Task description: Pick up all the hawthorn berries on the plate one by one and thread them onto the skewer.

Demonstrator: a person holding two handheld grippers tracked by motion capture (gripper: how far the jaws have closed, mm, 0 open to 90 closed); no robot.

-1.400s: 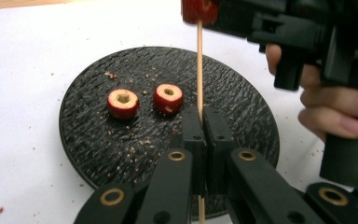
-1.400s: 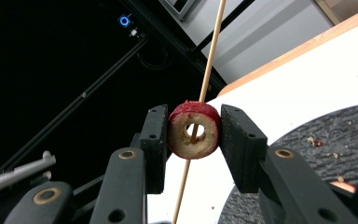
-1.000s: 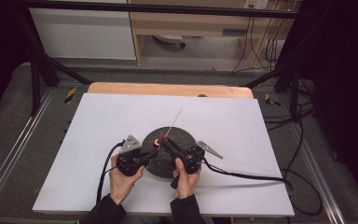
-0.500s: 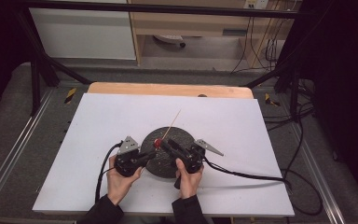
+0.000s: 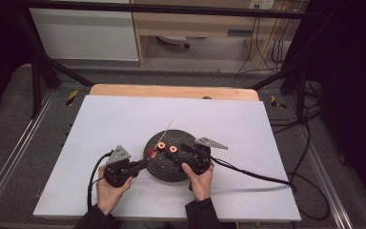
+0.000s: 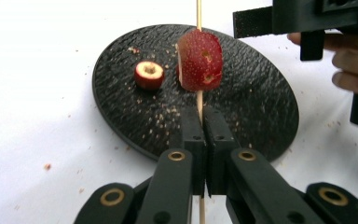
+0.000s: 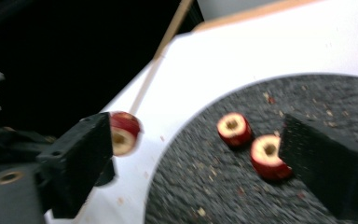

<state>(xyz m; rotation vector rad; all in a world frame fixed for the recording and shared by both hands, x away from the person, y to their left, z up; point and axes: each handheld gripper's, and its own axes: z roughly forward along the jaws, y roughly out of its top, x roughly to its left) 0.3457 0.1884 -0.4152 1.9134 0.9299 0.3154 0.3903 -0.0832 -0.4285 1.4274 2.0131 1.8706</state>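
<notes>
My left gripper (image 6: 204, 114) is shut on a thin wooden skewer (image 6: 199, 99) that runs up over a round black plate (image 6: 251, 102). A red fruit piece (image 6: 199, 60) is threaded on the skewer just beyond the jaws. In the high view the left gripper (image 5: 142, 165) sits at the plate's (image 5: 169, 174) left edge and the right gripper (image 5: 177, 152) lies over the plate. My right gripper (image 7: 200, 158) has just been opening and its jaws stand wide apart. Two cored red slices (image 7: 233, 129) (image 7: 268, 156) lie loose on the plate (image 7: 205, 186) between them, untouched by the pads.
The plate rests on a white board (image 5: 100, 119) over a wooden table (image 5: 171, 90). Crumbs litter the plate and the board around it. A cable (image 5: 252, 174) trails right from the right gripper. Metal frame rails (image 5: 9, 152) flank the table.
The left hand has drawn leftward off the plate with the skewer and its fruit piece. The right gripper's jaws have opened, and a slice now lies on the plate by them.
</notes>
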